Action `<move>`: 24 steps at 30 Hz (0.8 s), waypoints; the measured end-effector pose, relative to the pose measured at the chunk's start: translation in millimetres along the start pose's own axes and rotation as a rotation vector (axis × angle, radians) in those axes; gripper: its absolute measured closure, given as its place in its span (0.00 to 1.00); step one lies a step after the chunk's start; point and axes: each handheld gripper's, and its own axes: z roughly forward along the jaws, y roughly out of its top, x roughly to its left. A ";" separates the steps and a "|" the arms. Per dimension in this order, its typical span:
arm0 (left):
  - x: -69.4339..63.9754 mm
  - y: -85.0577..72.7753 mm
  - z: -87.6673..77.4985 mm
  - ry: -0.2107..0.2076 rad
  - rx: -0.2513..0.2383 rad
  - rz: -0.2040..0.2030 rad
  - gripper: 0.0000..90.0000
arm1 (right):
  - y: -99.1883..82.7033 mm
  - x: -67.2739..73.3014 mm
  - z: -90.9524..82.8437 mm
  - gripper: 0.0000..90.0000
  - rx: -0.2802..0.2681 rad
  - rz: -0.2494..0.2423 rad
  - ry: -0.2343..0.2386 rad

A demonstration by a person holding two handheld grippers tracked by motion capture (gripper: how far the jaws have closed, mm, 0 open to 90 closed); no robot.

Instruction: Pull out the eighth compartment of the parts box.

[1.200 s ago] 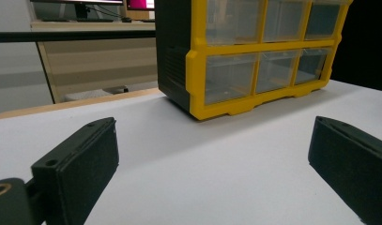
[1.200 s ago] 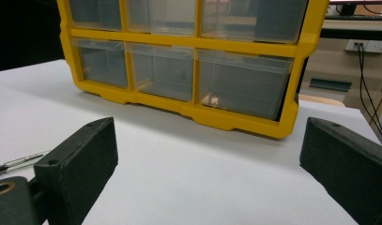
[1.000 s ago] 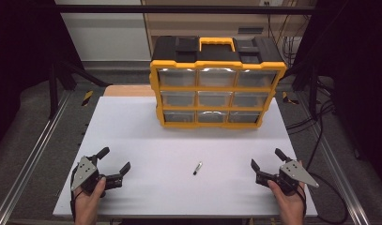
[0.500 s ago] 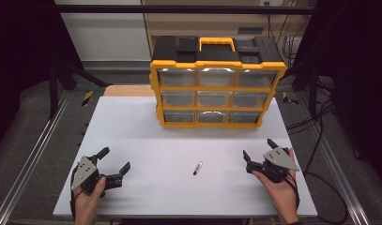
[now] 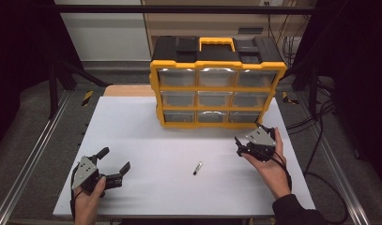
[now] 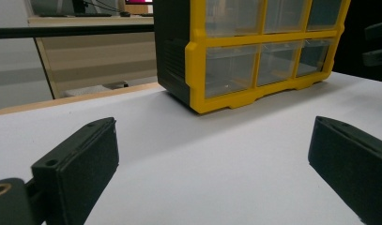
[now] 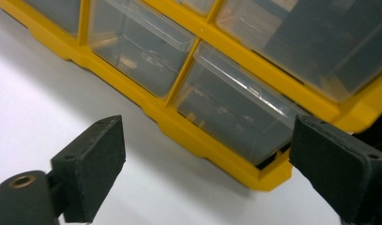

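Observation:
A yellow and black drawer organizer [image 5: 217, 84] with clear drawers stands at the back middle of the white table [image 5: 146, 140]. My right gripper [image 5: 248, 134] is open just in front of its lower right corner. Its jaws have just been closing a little, with nothing between them. In the right gripper view the gripper [image 7: 207, 159] faces the bottom right drawer [image 7: 235, 117], apart from it. My left gripper [image 5: 116, 159] rests open near the front left edge and looks at the organizer [image 6: 254, 61] from afar. A small dark pin-like piece [image 5: 197, 168] lies between the grippers.
Metal rails [image 5: 29, 159] run along both sides of the table. Cables [image 5: 320, 140] hang at the right. A wooden board [image 5: 127, 90] sits behind the table's back left edge. The organizer has a yellow handle [image 5: 217, 43] on top.
My right hand has moved from the front right of the table up toward the organizer's lower right corner. The left hand and the small dark piece have stayed put.

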 end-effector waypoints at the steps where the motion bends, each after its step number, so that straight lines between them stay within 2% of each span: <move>1: 0.0 0.0 0.0 -0.001 0.000 0.000 0.02 | 1.3 0.5 2.7 0.14 0.004 -0.016 -0.007; 5: -0.3 0.1 0.0 -0.001 0.002 0.003 0.02 | 6.3 3.6 12.7 0.22 0.020 -0.059 -0.018; 18: 0.7 -0.2 -0.6 0.002 0.007 0.006 0.03 | 30.0 28.2 41.4 0.43 0.007 -0.318 -0.112; 24: 1.2 -0.4 -0.9 0.008 0.010 0.007 0.03 | 31.2 32.8 55.6 0.50 0.000 -0.376 -0.168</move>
